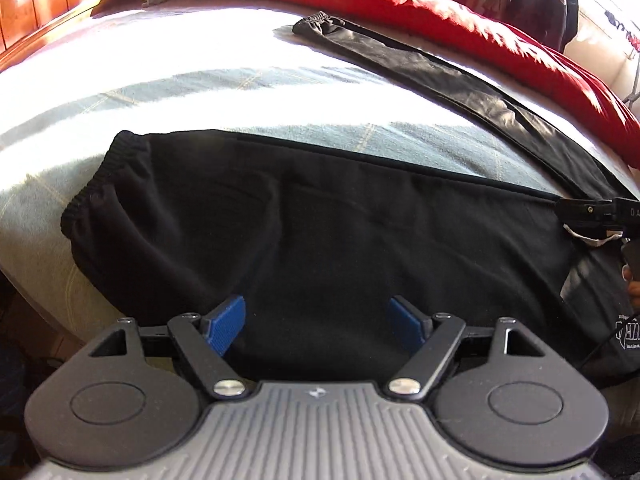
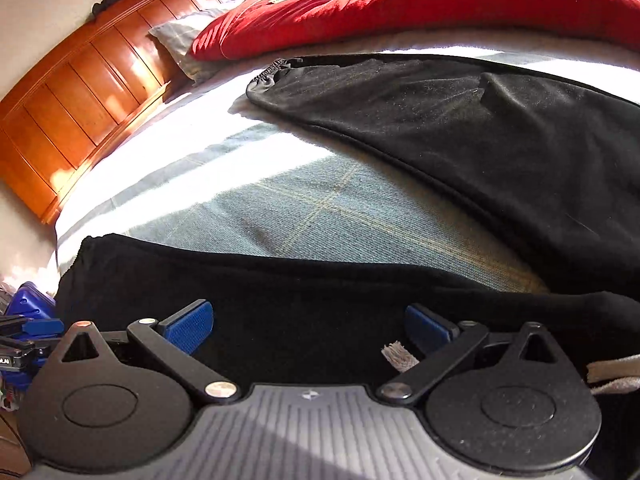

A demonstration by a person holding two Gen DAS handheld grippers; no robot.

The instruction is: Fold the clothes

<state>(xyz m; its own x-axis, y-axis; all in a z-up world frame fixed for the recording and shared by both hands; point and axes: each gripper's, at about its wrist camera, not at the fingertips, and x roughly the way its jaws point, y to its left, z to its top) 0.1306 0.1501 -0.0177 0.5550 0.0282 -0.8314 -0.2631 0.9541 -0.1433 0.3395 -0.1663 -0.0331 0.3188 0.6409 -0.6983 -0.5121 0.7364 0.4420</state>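
Black sweatpants (image 1: pixel 340 220) lie spread on the bed with the legs apart in a V. The near leg ends in a ribbed cuff (image 1: pixel 92 196) at the left; the far leg (image 1: pixel 460 76) runs up toward the red duvet. My left gripper (image 1: pixel 316 326) is open low over the near leg, nothing between its blue pads (image 1: pixel 226 324). My right gripper (image 2: pixel 310 326) is open too, over the black fabric (image 2: pixel 320 300) near the waist, with a white drawstring end (image 2: pixel 396 356) by its right finger. The far leg (image 2: pixel 480 128) lies ahead of it.
A light checked bed sheet (image 1: pixel 200 92) shows between the legs, partly in bright sun. A red duvet (image 2: pixel 400 4) is bunched along the far side. A wooden headboard (image 2: pixel 80 100) and a pillow (image 2: pixel 180 36) stand at the left. The bed edge (image 1: pixel 60 292) drops away near left.
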